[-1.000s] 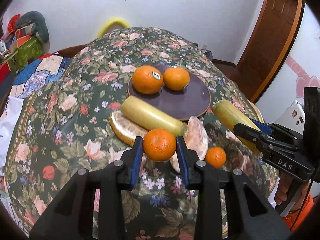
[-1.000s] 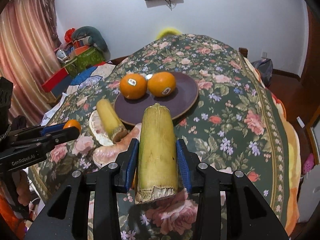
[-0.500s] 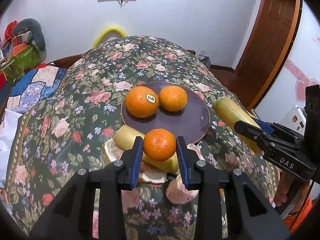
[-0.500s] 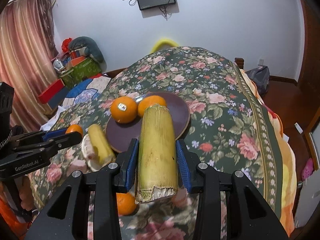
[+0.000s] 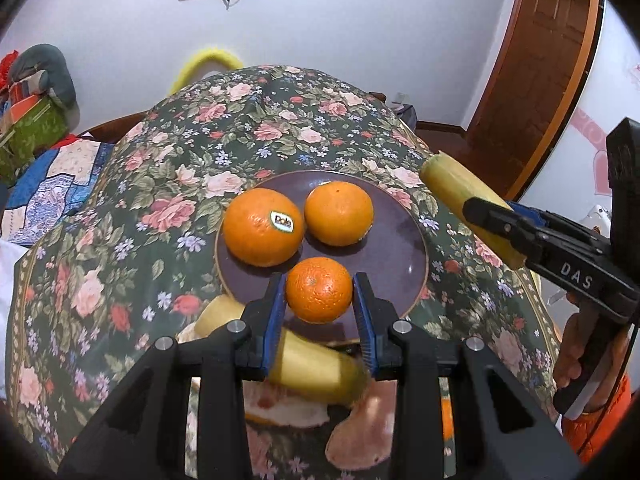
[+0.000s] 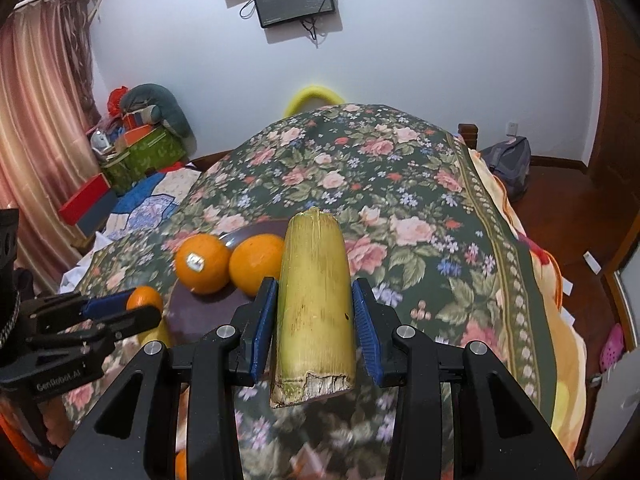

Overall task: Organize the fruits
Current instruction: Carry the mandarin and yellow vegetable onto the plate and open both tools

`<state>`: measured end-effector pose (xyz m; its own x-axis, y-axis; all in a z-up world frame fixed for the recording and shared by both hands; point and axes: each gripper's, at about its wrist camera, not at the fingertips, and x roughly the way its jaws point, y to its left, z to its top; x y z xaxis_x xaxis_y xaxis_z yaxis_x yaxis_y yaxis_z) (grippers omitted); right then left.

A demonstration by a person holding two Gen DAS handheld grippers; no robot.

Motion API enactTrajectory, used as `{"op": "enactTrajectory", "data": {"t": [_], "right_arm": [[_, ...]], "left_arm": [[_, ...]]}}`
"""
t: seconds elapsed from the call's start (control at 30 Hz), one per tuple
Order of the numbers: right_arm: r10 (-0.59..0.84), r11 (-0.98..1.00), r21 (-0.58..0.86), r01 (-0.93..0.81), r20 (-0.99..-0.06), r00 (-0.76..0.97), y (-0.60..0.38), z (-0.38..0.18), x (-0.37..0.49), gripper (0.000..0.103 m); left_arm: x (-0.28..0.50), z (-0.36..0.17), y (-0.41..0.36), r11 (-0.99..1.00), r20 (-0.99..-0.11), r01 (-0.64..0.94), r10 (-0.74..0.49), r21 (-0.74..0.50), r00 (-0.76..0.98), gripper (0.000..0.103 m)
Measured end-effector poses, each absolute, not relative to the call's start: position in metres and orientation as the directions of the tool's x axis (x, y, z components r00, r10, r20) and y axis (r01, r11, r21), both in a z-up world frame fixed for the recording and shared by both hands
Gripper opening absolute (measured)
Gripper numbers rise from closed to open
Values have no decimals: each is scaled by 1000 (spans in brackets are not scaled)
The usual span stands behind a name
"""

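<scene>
My left gripper (image 5: 319, 297) is shut on a small orange (image 5: 319, 295) and holds it above the near rim of a dark purple plate (image 5: 396, 252). Two bigger oranges (image 5: 262, 233) (image 5: 339, 213) lie on the plate, one with a sticker. My right gripper (image 6: 314, 312) is shut on a yellow-green sugarcane piece (image 6: 313, 304), held in the air to the right of the plate; it also shows in the left wrist view (image 5: 468, 208). A second sugarcane piece (image 5: 312, 368) lies on the table under my left gripper.
Pomelo pieces (image 5: 356, 436) and another small orange (image 5: 447, 416) lie on the floral tablecloth (image 5: 120, 208) in front of the plate. Boxes and clutter (image 6: 132, 152) stand at the left, a wooden door (image 5: 552, 60) at the right.
Both grippers have risen and moved forward with their loads. The small orange has gone from over the pomelo pieces to over the plate's near rim.
</scene>
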<state>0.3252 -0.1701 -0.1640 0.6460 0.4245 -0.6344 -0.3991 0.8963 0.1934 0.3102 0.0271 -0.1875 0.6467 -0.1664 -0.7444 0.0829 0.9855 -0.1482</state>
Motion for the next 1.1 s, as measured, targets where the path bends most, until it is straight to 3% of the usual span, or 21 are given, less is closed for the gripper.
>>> {"op": "enactTrajectory", "data": {"t": [1.1], "right_arm": [[387,875,108,-471,-741,548,-130,-210,374,35]], "left_arm": [[359,-215,23,984,-768,67,-173,-167,617,37]]}}
